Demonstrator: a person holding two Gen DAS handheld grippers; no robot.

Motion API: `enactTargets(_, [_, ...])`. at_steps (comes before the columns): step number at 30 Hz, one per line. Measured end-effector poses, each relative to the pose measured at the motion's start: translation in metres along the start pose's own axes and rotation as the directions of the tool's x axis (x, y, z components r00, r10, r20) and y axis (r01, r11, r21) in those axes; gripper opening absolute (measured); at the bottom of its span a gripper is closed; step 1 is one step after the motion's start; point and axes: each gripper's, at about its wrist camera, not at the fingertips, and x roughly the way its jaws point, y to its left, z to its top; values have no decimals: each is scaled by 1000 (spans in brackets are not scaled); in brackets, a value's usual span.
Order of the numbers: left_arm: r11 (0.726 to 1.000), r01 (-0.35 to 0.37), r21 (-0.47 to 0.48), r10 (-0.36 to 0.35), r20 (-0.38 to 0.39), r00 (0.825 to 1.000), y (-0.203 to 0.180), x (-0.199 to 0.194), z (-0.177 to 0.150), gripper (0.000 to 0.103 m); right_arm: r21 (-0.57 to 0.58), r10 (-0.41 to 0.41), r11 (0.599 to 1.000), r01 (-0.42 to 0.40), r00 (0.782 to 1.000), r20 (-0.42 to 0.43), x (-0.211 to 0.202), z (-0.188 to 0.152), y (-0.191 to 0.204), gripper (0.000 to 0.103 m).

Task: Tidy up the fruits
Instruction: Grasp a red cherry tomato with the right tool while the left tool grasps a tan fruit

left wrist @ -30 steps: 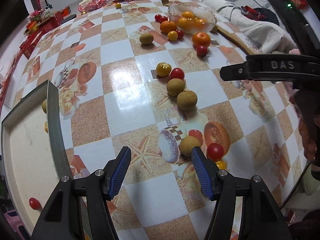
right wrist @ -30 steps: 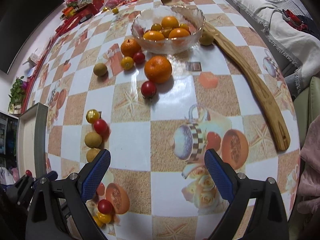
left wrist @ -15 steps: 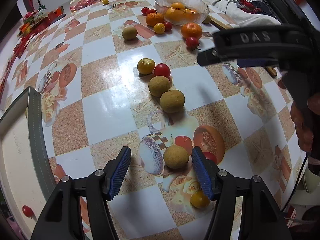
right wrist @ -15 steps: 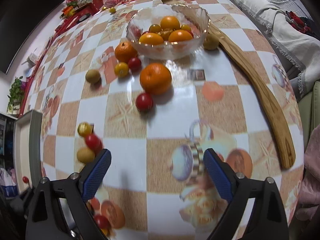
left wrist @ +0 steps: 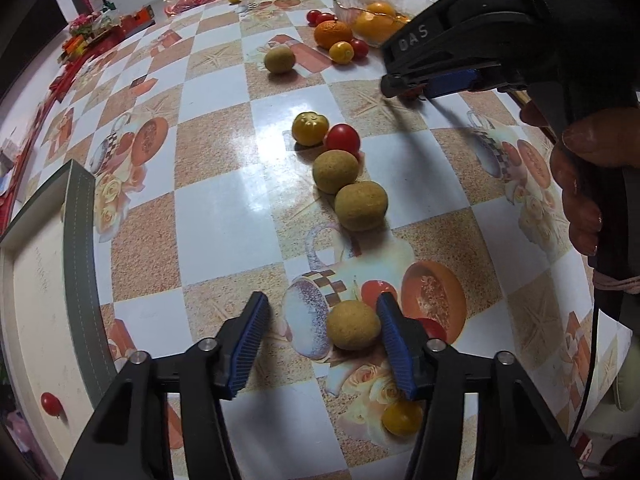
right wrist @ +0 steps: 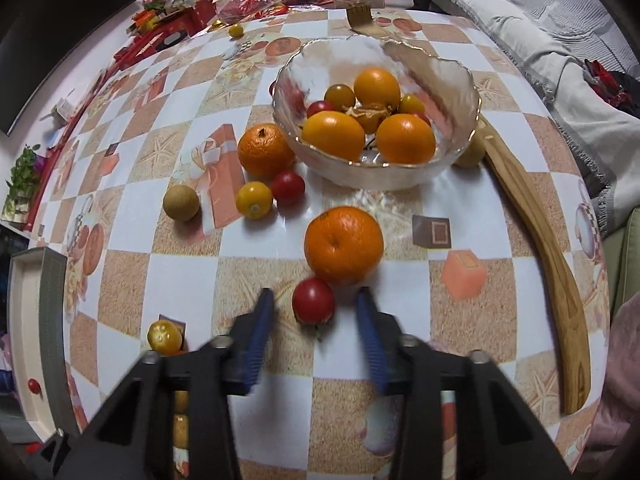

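**Each hand-held gripper straddles one small fruit**

While both tools point steeply down at the worktop, each has its target between its blue pads rather than off to a side. Nearest in the left wrist view, the left hand-held gripper has just been closing around a tan round fruit: the right pad is touching or nearly touching it, the left pad stands well apart, so nothing is gripped. Round fruit offers no long axis to match.

Farther out, the right hand-held gripper has also just been closing, over a red cherry tomato, with gaps on both sides. An orange sits touching or just behind that tomato. Beyond stands the glass bowl.

Only the left view shows the red-and-yellow pair crowding its right jaw; only the right view shows the bowl's contents.
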Motion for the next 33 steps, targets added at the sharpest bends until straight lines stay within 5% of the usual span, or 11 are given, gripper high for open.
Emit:
enactTargets(2, [1000,2,-14,-2,3,1000,2,-2,-2,39,15,18,1000,-18,1000,1,0,2,-3,22])
enactTargets(4, [1000,8,-16,-8,2,1000,4,-3,-2,27,24,34,999,-34,999,-1,-1,1,-6,22])
enactTargets(16, [992,75,-97,-74,13,997,30,-17,1,27,26,133,991,-133,991,0,-40,-40,-8,22])
enactTargets(33, [982,6,-189,8,73,997,91,-52,-11,27,-30,180,983,-181,983,-25,-73,-65,31,22])
